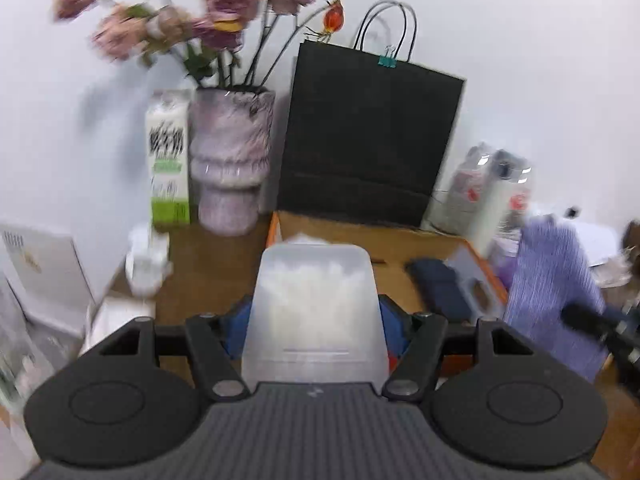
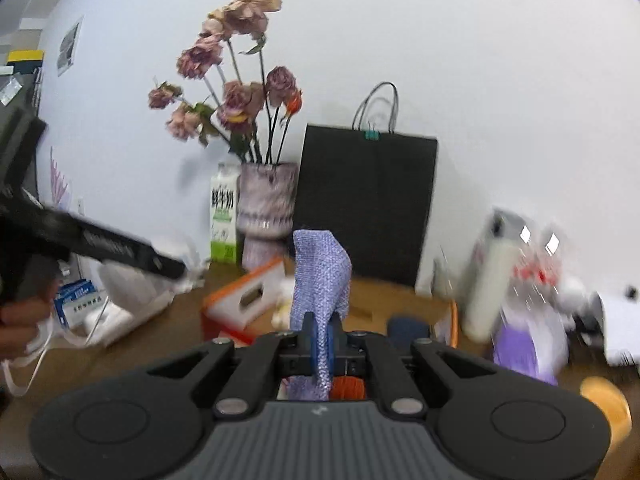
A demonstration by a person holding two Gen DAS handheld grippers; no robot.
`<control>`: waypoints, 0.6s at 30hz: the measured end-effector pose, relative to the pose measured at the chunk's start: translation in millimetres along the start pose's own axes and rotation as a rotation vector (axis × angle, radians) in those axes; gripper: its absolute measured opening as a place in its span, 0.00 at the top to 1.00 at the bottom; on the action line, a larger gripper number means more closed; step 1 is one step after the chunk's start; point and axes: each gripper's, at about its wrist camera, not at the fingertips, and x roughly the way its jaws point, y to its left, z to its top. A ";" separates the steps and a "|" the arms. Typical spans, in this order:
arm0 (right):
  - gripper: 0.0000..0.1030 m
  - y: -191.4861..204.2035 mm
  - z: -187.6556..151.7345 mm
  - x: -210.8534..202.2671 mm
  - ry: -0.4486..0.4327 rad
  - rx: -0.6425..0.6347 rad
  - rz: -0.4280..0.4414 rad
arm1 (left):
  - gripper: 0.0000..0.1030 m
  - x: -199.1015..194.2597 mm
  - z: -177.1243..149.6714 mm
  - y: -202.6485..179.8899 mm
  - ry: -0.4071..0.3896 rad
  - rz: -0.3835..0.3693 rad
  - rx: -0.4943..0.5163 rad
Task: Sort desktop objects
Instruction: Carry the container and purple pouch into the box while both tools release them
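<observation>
Nearest in the left wrist view, the left gripper [image 1: 316, 320] has its jaws clamped on a translucent plastic box [image 1: 316, 308] with pale, fluffy contents; the blue pads press its two side walls and it is carried clear of the wooden desk [image 1: 208, 264]. In the right wrist view, the right gripper [image 2: 320, 344] has its jaws drawn nearly together on a lilac knitted cloth [image 2: 318, 276], pinched at one edge so that the loose part stands up above the fingers. Just beyond both loads lies an open orange-edged cardboard box [image 1: 400, 240] with a dark blue item [image 1: 440, 284] inside. Both views are blurred. Judgement: mid-carry, both items lifted, the cardboard box the likely drop point. To do this well: hold both grips firm, keep the plastic box level, bring each load fully over the cardboard rim before releasing, one at a time. Further back stand a milk carton [image 1: 170, 164], touching or just beside a ribbed vase [image 1: 232, 160] of dried roses, and a black paper bag [image 1: 368, 136] against the wall; the vase is top-heavy, so keep swings low and short of it.
</observation>
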 end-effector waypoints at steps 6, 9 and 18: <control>0.96 -43.7 27.8 171.2 0.244 0.006 0.044 | 0.36 129.7 30.3 -15.9 0.113 0.020 0.126; 0.96 -57.0 11.4 235.9 0.359 0.006 0.056 | 0.36 184.6 27.7 -16.4 0.204 0.075 0.140; 0.61 -76.5 -16.1 298.9 0.494 0.020 -0.047 | 0.27 215.7 16.1 -18.9 0.247 0.035 0.144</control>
